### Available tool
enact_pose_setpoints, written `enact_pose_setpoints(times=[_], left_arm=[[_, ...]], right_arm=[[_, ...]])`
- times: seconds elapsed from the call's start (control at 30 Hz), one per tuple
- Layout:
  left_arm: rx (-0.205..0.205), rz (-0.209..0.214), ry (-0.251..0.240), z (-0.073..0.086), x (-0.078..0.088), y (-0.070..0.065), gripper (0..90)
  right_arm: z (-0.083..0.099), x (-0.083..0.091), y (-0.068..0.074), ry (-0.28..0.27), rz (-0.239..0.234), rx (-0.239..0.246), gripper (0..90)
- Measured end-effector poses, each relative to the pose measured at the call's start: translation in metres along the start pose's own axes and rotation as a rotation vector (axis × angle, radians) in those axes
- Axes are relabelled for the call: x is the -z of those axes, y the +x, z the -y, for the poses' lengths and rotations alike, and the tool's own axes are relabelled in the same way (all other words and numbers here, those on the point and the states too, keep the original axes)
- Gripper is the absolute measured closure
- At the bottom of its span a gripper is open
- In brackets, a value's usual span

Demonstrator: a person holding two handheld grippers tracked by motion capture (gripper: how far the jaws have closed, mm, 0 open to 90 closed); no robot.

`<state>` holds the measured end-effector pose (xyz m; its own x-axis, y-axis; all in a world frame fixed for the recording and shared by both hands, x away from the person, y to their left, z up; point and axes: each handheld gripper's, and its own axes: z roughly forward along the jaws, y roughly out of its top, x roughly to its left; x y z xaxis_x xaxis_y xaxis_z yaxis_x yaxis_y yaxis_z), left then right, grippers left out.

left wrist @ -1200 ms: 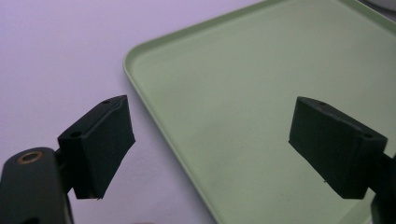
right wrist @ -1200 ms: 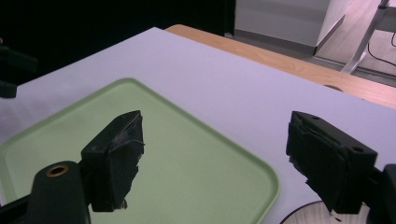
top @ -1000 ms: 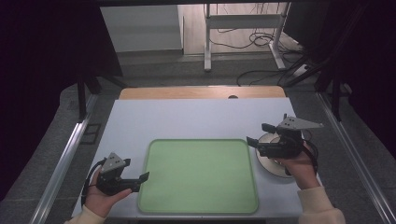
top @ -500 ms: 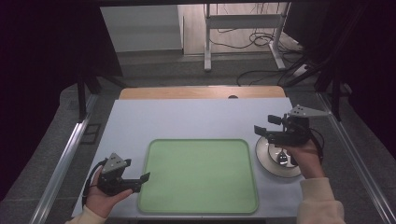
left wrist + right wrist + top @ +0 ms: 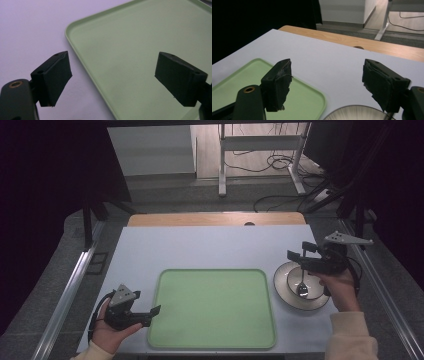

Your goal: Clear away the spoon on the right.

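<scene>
Tray (image 5: 215, 307): flat, pale green, rounded corners, raised rim, on white worktop (image 5: 200, 250). Right gripper (image 5: 299, 251) gapes above silver bowl (image 5: 285, 285) holding spoon (image 5: 302, 287). Left gripper (image 5: 150, 312) agape at tray's edge.

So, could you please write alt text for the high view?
An empty green tray lies on a pale table between the open left gripper and the open right gripper, which hovers over a bowl holding a spoon.

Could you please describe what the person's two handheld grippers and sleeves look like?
Both the left gripper and the right gripper are black, each with two blocky black jaws, a grey three-cornered plate on top and a black cable trailing off. A brass-coloured ring sits in each jaw arm. The person wears cream-coloured sleeves.
</scene>
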<state>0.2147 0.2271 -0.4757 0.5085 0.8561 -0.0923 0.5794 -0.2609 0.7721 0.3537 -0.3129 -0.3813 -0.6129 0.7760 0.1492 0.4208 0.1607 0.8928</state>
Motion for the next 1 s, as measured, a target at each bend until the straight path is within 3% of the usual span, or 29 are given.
enact_pose_setpoints(times=[0.37,0.7,0.77,1.0], left_arm=[[-0.001,0.005,-0.001,0.000,-0.001,0.001,13.3],[-0.006,0.008,-0.005,-0.001,0.000,0.000,13.3],[-0.004,0.007,-0.001,-0.001,-0.001,0.001,13.3],[-0.003,0.000,-0.004,-0.001,0.000,0.000,13.3]], right_arm=[[0.011,0.002,-0.021,0.022,0.066,-0.036,26.5],[0.014,0.002,-0.042,0.061,0.084,-0.065,28.1],[0.016,-0.002,-0.050,0.073,0.093,-0.094,28.1],[0.021,-0.009,-0.063,0.094,0.102,-0.128,31.5]])
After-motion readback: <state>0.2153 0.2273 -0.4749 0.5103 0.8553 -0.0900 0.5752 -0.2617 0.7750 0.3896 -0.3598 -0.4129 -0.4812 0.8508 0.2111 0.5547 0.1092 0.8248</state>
